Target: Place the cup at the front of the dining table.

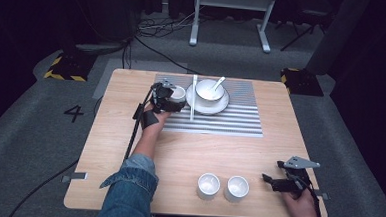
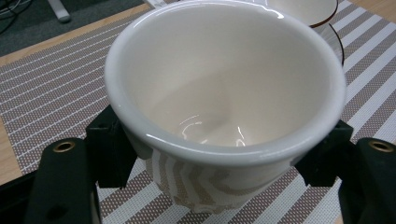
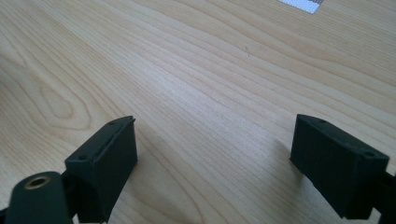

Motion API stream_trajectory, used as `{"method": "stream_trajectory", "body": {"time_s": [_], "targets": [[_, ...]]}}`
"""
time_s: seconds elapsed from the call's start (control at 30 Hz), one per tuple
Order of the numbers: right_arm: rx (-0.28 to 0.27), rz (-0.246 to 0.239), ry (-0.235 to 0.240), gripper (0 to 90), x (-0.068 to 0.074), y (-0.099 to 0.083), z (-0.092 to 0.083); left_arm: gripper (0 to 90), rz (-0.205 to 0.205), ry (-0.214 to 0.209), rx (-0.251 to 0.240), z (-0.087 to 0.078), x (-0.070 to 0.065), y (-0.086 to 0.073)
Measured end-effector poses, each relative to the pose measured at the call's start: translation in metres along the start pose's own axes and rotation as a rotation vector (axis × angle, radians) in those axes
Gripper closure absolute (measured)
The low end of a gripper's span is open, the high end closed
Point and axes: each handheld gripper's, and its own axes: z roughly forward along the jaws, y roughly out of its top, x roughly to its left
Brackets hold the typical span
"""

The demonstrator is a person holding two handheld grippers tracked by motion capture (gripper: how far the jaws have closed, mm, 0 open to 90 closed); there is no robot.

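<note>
My left gripper is shut on a white cup at the left part of the striped placemat. In the left gripper view the cup sits between both black jaws, empty inside, its base just above or on the mat; I cannot tell which. A white bowl with a spoon rests on a plate right beside it. A pair of white chopsticks lies between cup and plate. My right gripper is open near the table's front right edge, over bare wood.
Two more white cups stand side by side near the front edge, left of the right gripper. The wooden table stands on grey carpet. A white desk frame stands on the floor beyond the table.
</note>
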Motion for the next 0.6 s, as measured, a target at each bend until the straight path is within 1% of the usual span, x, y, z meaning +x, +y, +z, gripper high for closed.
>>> {"method": "stream_trajectory", "body": {"time_s": [0.07, 0.17, 0.23, 0.27, 0.3, 0.43, 0.53, 0.6], "targets": [[0.0, 0.0, 0.0, 14.6, 0.0, 0.0, 0.0, 27.0, 0.002, 0.005, 0.017, 0.002, 0.0, -0.001], [0.0, 0.0, 0.0, 14.6, 0.0, 0.0, 0.0, 26.9, -0.023, -0.001, 0.03, 0.006, 0.002, -0.005], [0.0, 0.0, 0.001, 14.6, 0.0, 0.0, 0.0, 26.9, -0.027, 0.0, 0.045, 0.009, 0.002, -0.007], [0.0, 0.0, 0.0, 14.6, 0.0, 0.0, 0.0, 26.9, -0.027, 0.0, 0.054, 0.011, 0.002, -0.008], [0.0, 0.001, 0.0, 14.6, 0.0, 0.0, 0.0, 26.9, -0.024, -0.01, 0.063, 0.013, 0.003, -0.008], [-0.001, 0.005, -0.003, 14.6, 0.0, 0.0, 0.001, 26.9, -0.032, -0.033, 0.084, 0.019, 0.002, -0.011], [-0.001, 0.005, -0.003, 14.6, 0.0, 0.0, 0.001, 26.9, -0.026, -0.028, 0.098, 0.021, 0.002, -0.012], [-0.001, 0.005, -0.003, 14.6, 0.0, 0.0, 0.001, 26.9, -0.027, -0.034, 0.106, 0.022, 0.002, -0.013]]}}
